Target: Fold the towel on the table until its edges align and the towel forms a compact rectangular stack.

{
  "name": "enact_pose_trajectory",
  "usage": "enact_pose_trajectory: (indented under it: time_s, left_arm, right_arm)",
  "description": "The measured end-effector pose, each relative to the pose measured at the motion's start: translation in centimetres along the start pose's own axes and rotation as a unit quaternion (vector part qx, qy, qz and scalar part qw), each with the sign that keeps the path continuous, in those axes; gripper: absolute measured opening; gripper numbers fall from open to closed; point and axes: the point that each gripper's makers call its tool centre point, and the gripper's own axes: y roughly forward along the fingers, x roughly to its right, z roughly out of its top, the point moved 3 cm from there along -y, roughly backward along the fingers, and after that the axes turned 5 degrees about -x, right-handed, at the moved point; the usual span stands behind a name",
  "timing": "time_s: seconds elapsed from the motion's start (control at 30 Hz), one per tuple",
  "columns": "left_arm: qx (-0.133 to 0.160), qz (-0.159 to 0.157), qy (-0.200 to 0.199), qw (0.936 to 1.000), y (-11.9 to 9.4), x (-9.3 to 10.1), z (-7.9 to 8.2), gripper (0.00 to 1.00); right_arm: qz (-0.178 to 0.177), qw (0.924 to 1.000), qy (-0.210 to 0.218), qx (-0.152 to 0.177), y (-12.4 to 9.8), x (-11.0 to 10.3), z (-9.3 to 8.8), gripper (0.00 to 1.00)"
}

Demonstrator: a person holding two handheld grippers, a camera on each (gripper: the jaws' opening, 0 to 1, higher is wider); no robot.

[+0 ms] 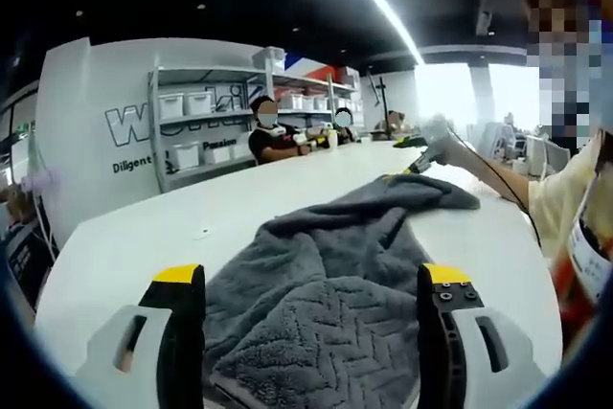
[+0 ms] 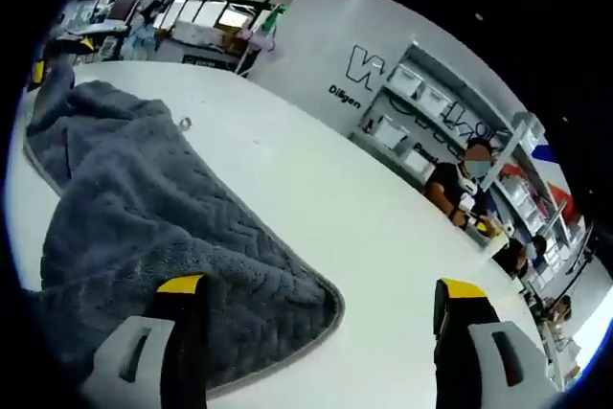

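Centrally, we find the grey towel [image 1: 326, 304] lying rumpled on the white table [image 1: 124, 246], not yet folded into a stack. Its herringbone-textured face shows in the left gripper view, where the near end bunches up between the jaws of the left gripper [image 1: 311, 280]. Those jaws stand wide apart with yellow-tipped black fingers [image 1: 178, 275] on either side of the cloth; we cannot tell whether they touch it.

At the far end of the towel in that view, the right gripper [image 1: 433, 152] sits at the cloth's edge, held by a person [image 1: 575, 208] at the right side.

From the right gripper view we see the towel [image 2: 153, 227] spread over the left part of the table [image 2: 364, 237], one rounded hemmed corner lying between the right gripper's [image 2: 321, 289] jaws, nearer the left finger. These jaws are likewise spread wide and grip nothing. The left gripper [image 2: 57, 55] appears at the towel's far end.

Beyond the table, seated people [image 1: 273, 131] face shelving [image 1: 206, 117] stocked with white bins against a lettered wall [image 1: 124, 126].
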Motion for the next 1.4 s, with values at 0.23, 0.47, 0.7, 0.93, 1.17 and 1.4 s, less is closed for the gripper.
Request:
enact_pose_trajectory:
  time_s: [0.23,0.47,0.7,0.93,1.17,1.4]
  left_arm:
    - [-0.004,0.004,-0.001,1.0000,0.0,-0.3,-0.1,0.89]
    - [-0.006,0.009,-0.008,0.9999,0.0,-0.6,-0.3,0.89]
    - [-0.012,0.010,-0.010,0.9998,0.2,-0.7,-0.6,0.89]
    - [-0.012,0.011,-0.011,0.9998,0.2,-0.8,-0.6,0.89]
    - [-0.010,0.015,-0.014,0.9997,0.1,-0.9,-0.6,0.88]
    - [0.002,0.020,-0.033,0.9992,-0.1,-1.4,-0.7,0.86]
  right_arm:
    - [0.047,0.9986,0.013,0.022,-0.8,-1.5,1.1,0.99]
    - [0.098,0.9911,0.041,0.080,-2.8,-3.3,3.7,0.99]
    - [0.047,0.9962,0.019,0.070,-3.9,-1.4,3.3,0.99]
    - [0.099,0.9889,0.039,0.103,-4.6,-1.3,3.6,0.99]
    - [0.203,0.9622,0.064,0.170,-5.6,-4.8,6.1,0.99]
    - [0.236,0.9398,0.068,0.237,-6.8,-7.2,8.5,0.70]
